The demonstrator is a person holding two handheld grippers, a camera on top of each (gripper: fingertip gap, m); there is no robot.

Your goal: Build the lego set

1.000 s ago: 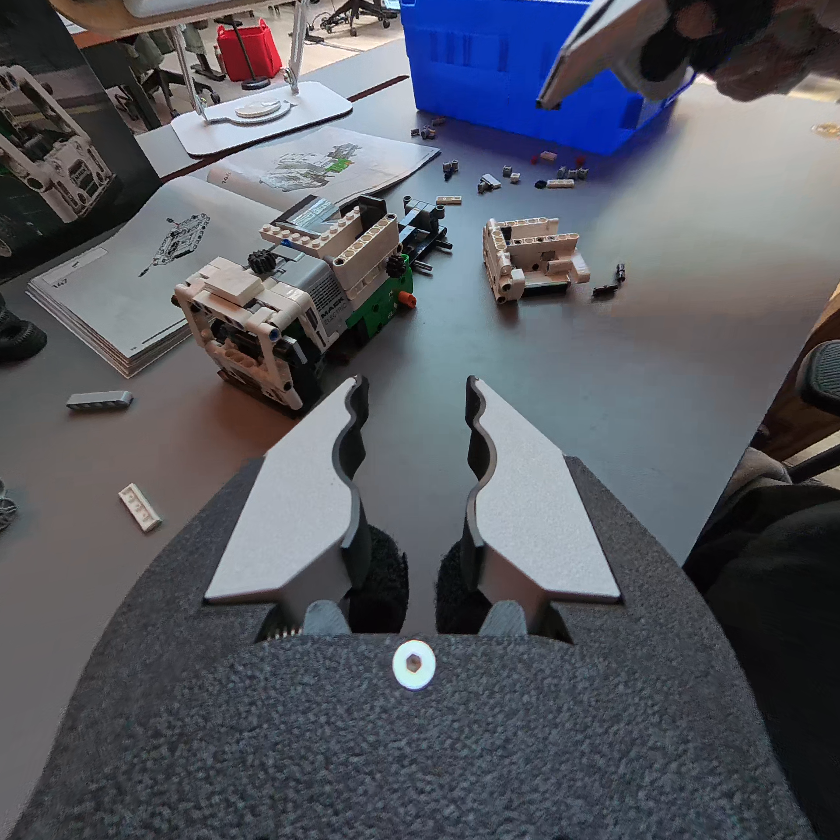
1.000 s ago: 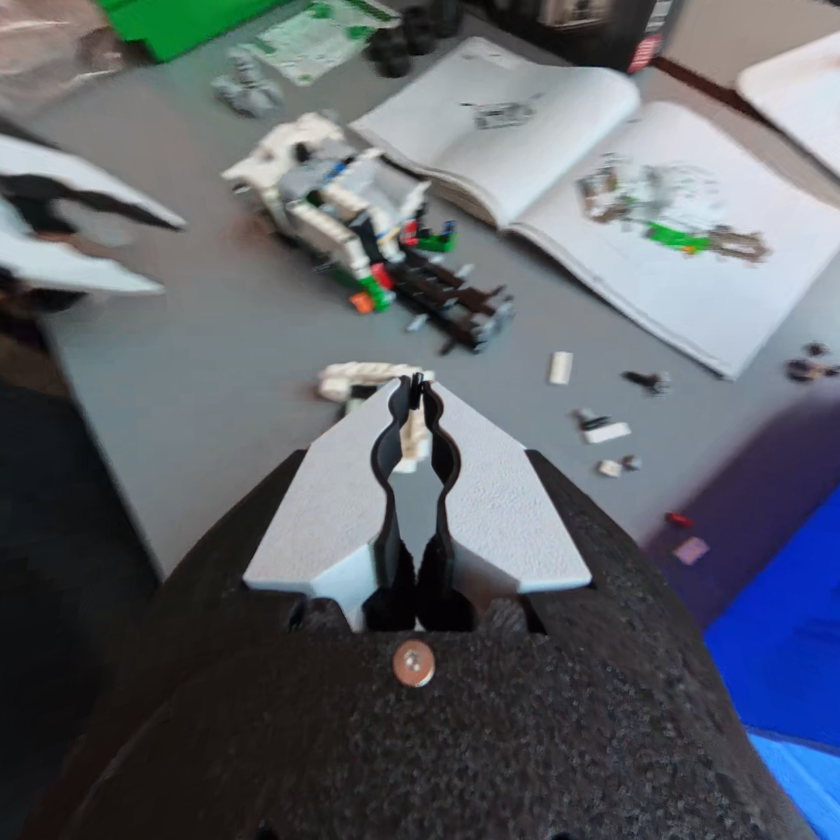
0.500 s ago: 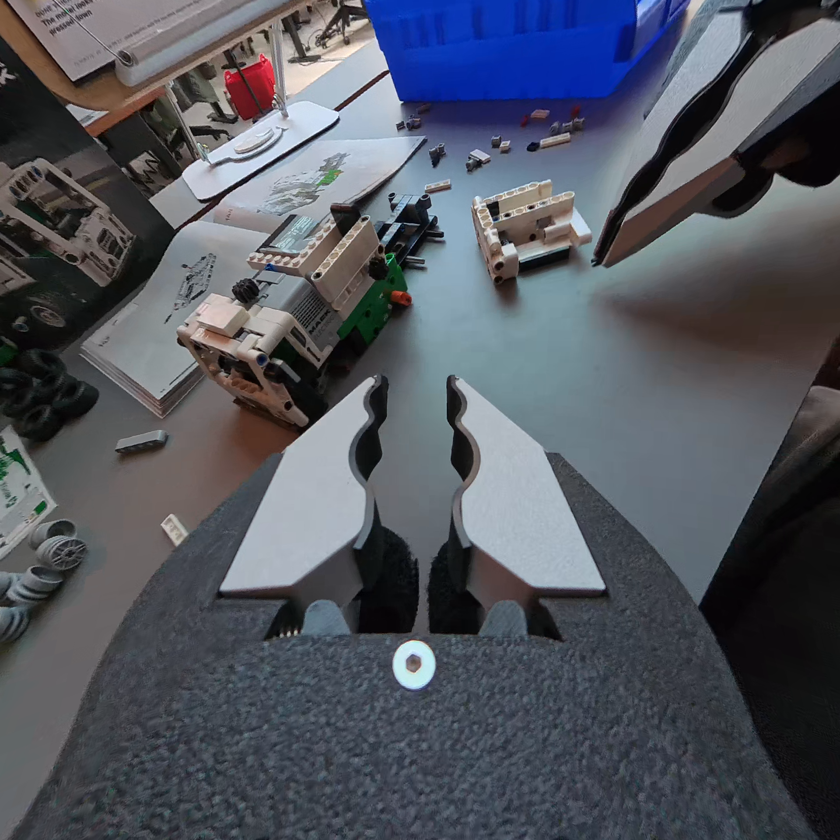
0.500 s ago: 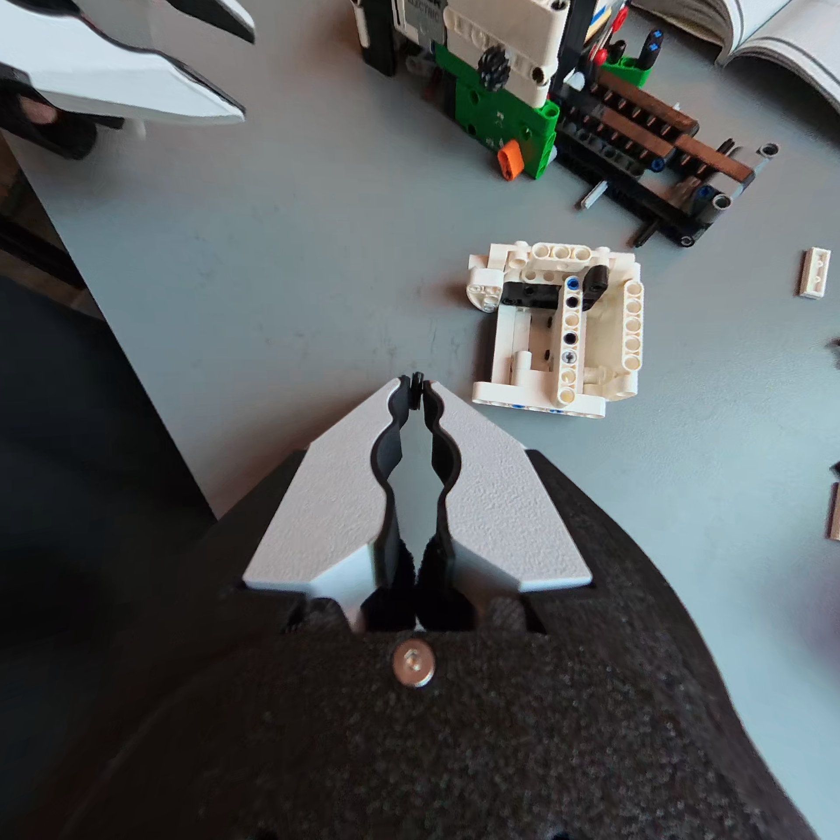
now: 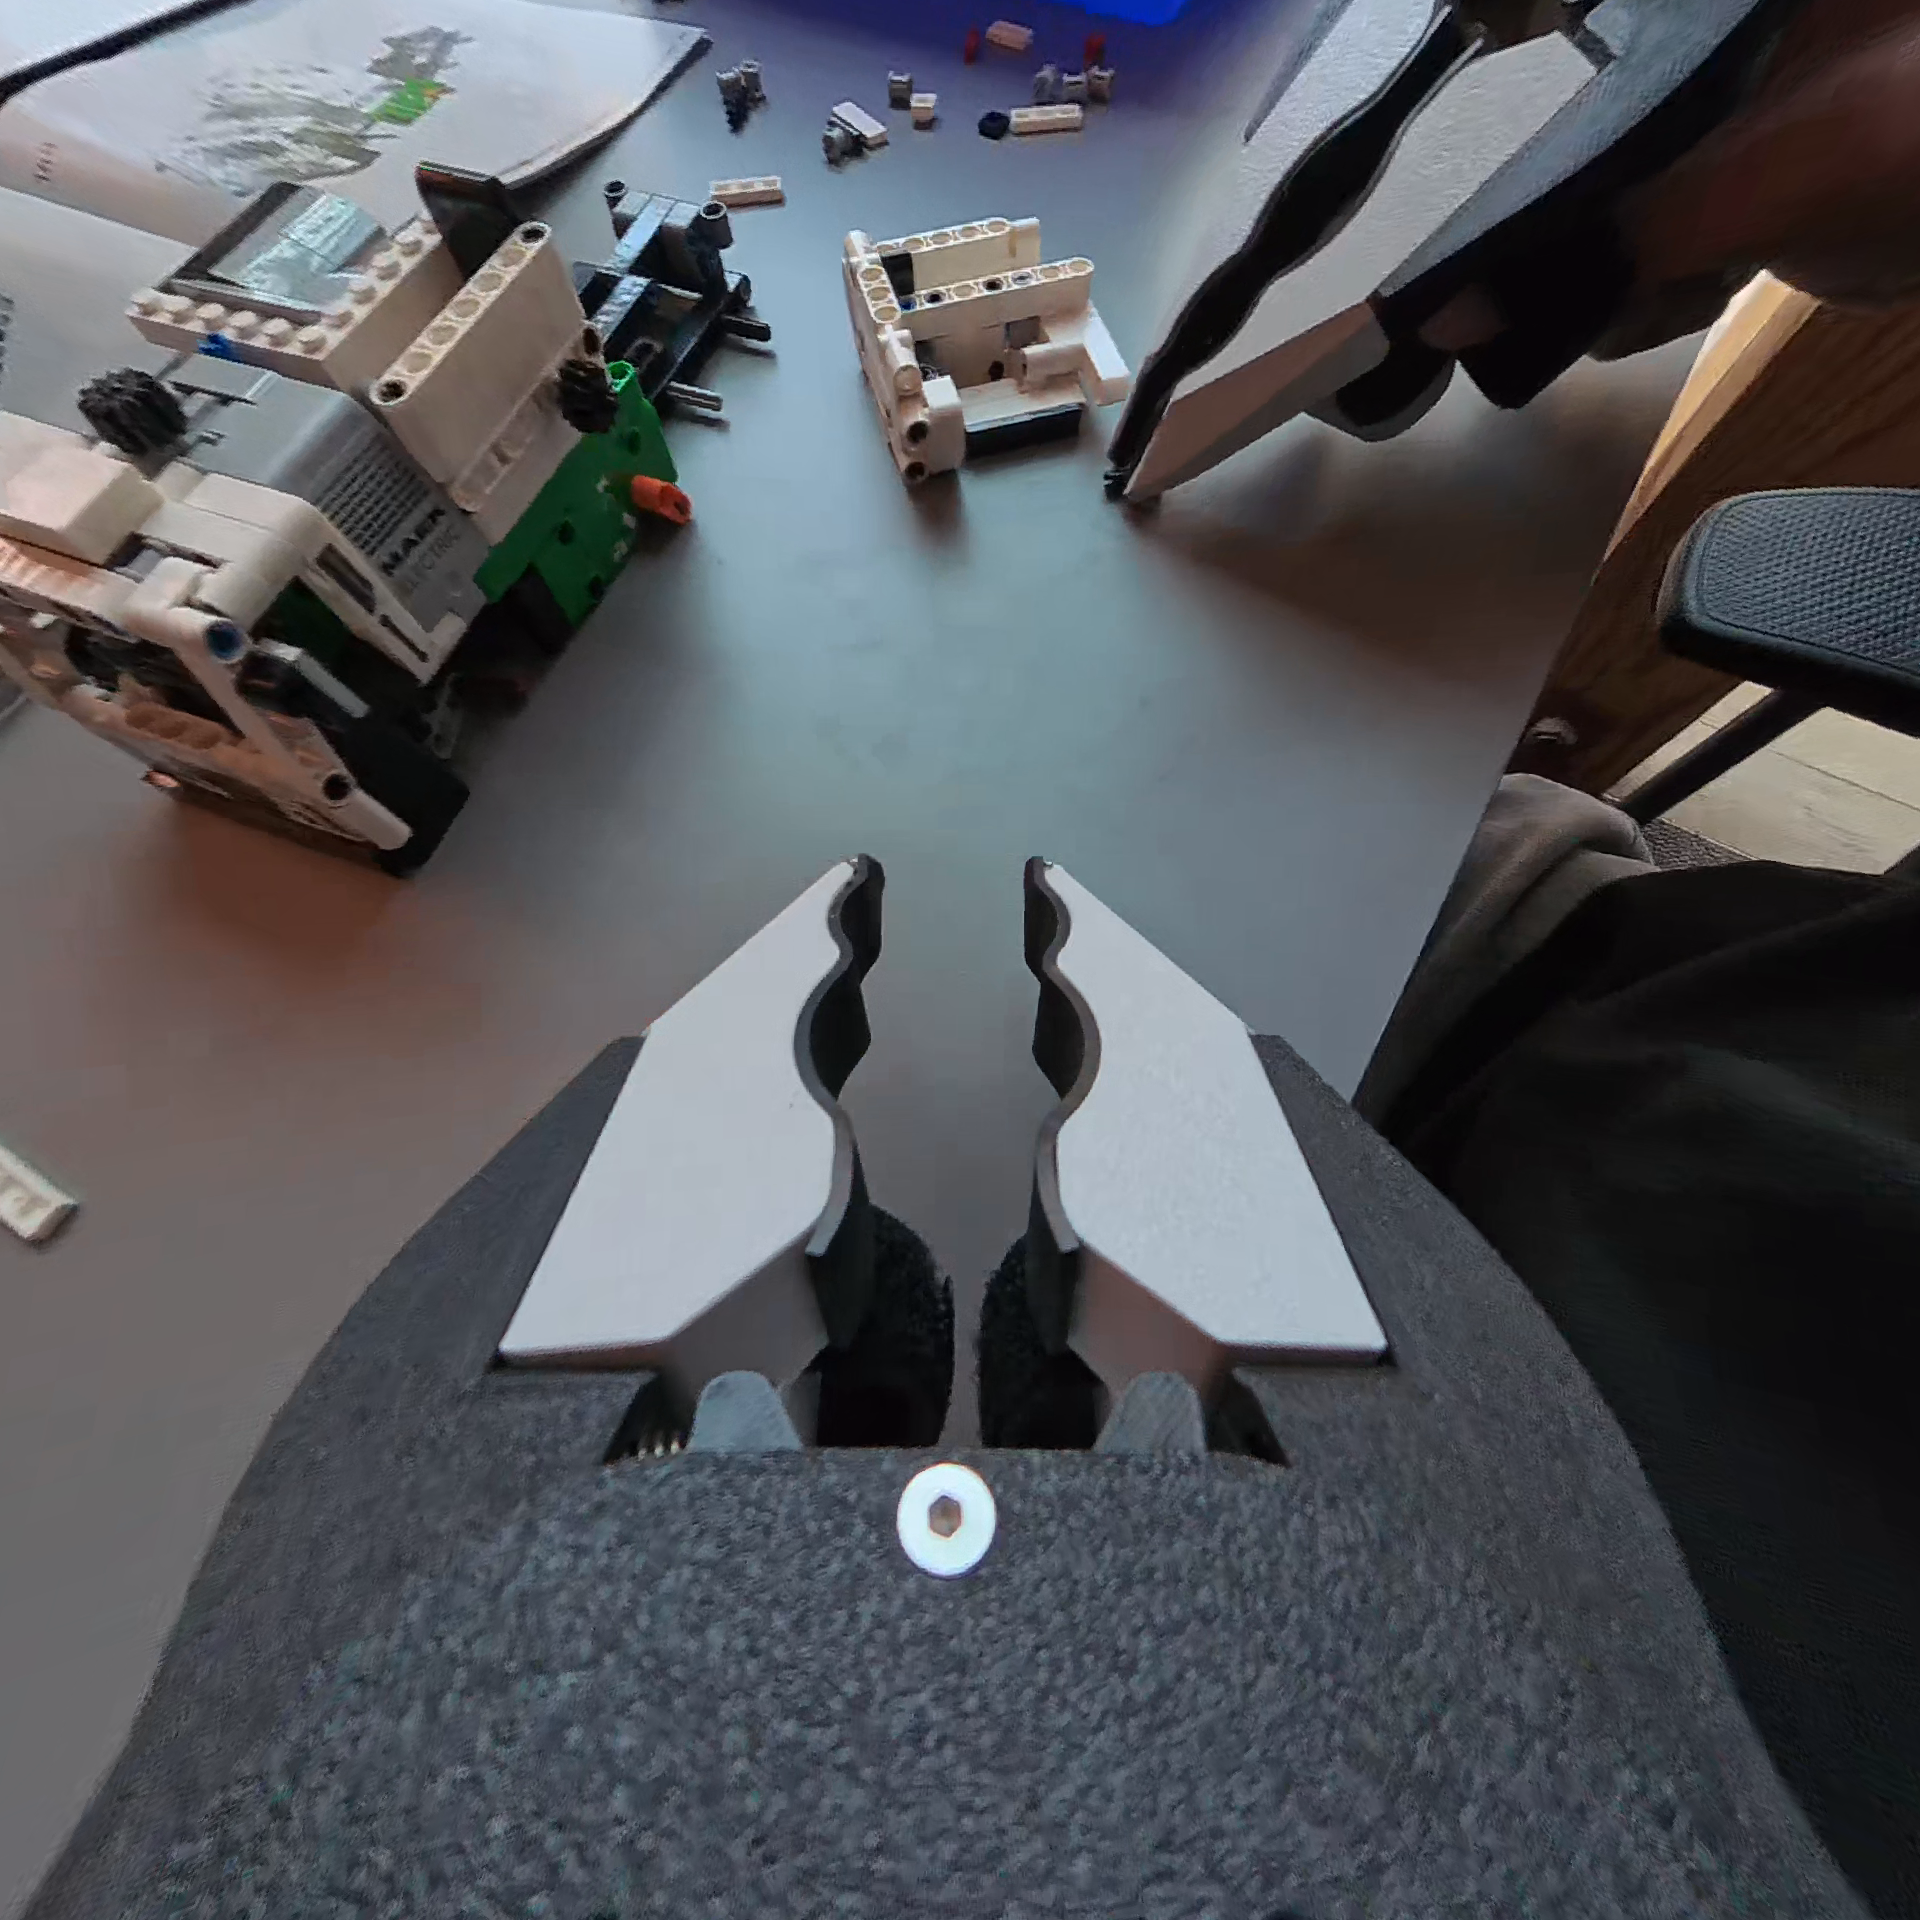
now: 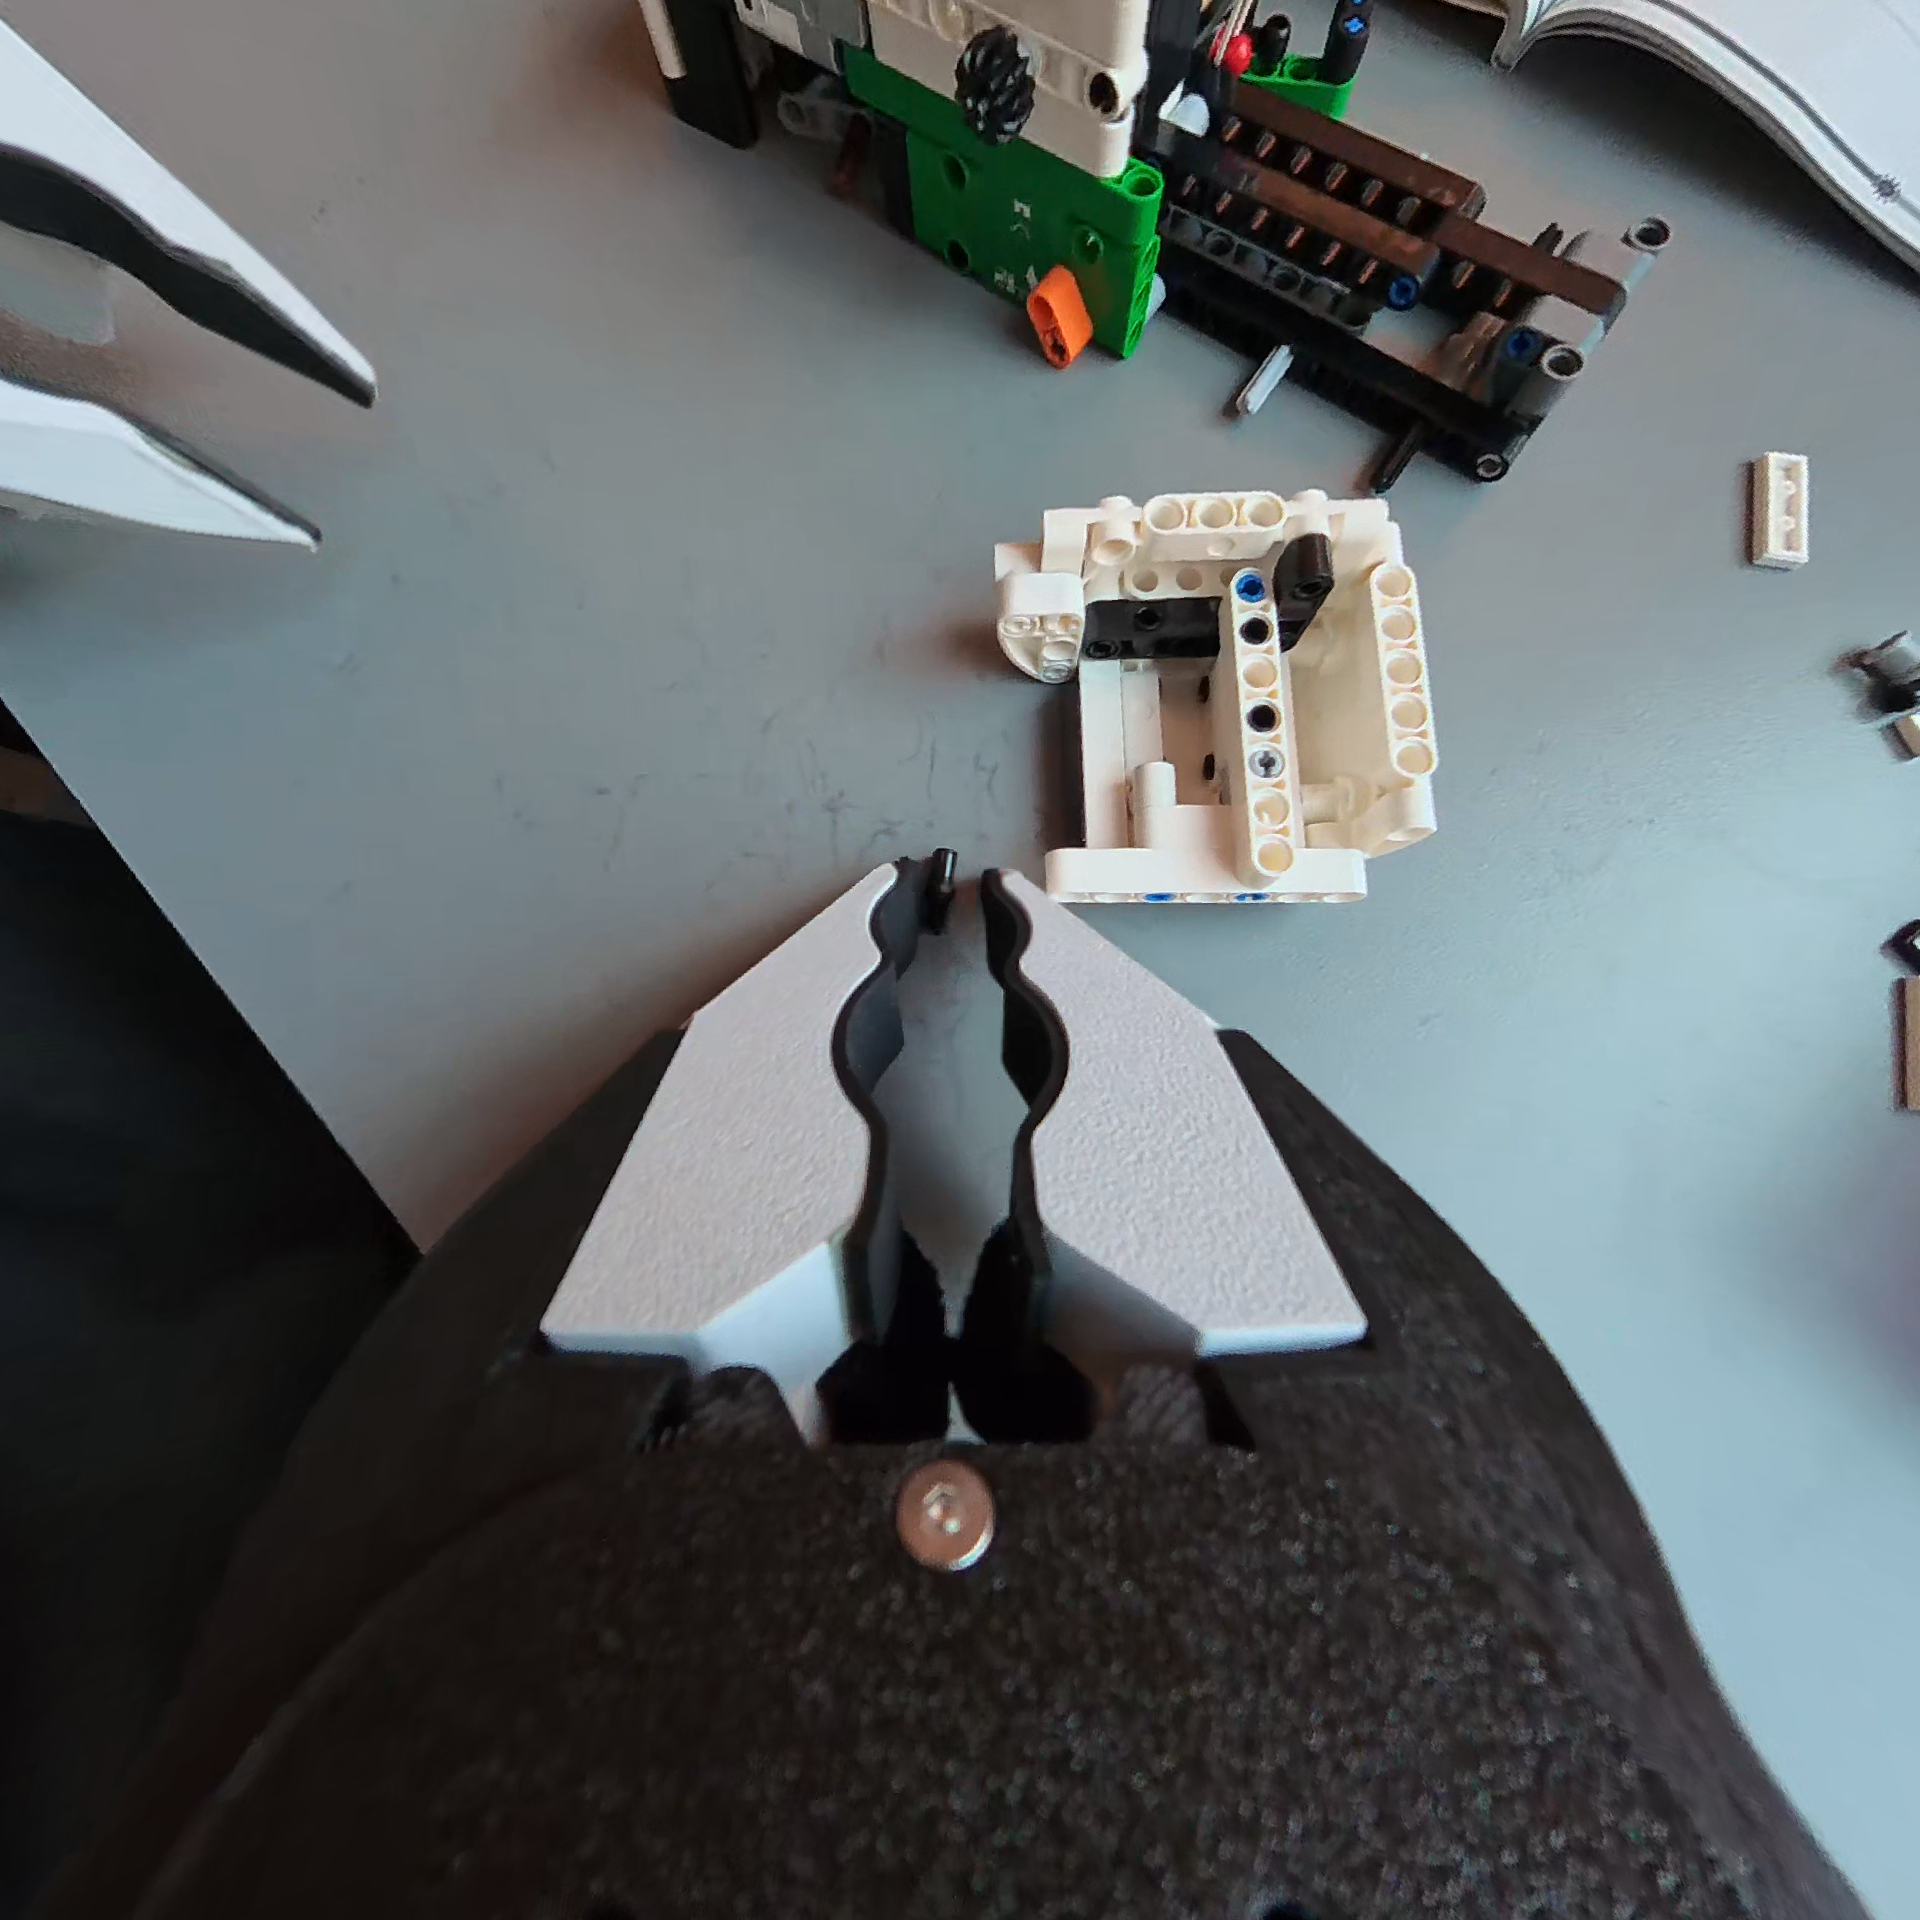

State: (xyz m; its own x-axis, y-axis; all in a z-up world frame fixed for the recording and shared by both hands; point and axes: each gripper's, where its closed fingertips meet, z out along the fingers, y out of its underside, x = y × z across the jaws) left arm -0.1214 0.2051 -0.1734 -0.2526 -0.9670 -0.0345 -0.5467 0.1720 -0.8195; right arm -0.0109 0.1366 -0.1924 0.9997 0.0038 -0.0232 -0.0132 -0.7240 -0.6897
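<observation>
A partly built white, green and black lego truck (image 5: 343, 499) stands on the grey table at the left; it also shows in the right wrist view (image 6: 1039, 156). A small white beam sub-assembly (image 5: 977, 343) (image 6: 1247, 707) lies to its right. My right gripper (image 6: 943, 878) is tip-down on the table just beside that sub-assembly, its jaws slightly apart. A small black pin (image 6: 941, 883) leans on its left fingertip. It also shows in the left wrist view (image 5: 1127, 488). My left gripper (image 5: 954, 862) is open and empty, low over bare table near the front edge.
An open instruction book (image 5: 343, 104) (image 6: 1766, 83) lies behind the truck. Several small loose pieces (image 5: 935, 94) are scattered at the back. A white plate piece (image 6: 1779, 509) lies right of the sub-assembly. A chair armrest (image 5: 1808, 582) stands beyond the table's right edge. My right fingertips sit around 15 cm from my left ones. To reach the white plate piece (image 6: 1779, 509) in a straight line is about 15 cm for my right fingers, about 30 cm for my left. It turns up in the left wrist view (image 5: 750, 189) as well.
My right gripper came down to the table beside the white sub-assembly and its jaws parted around the black pin. My left gripper dropped lower and closer to the table, its jaws narrower than a second ago.
</observation>
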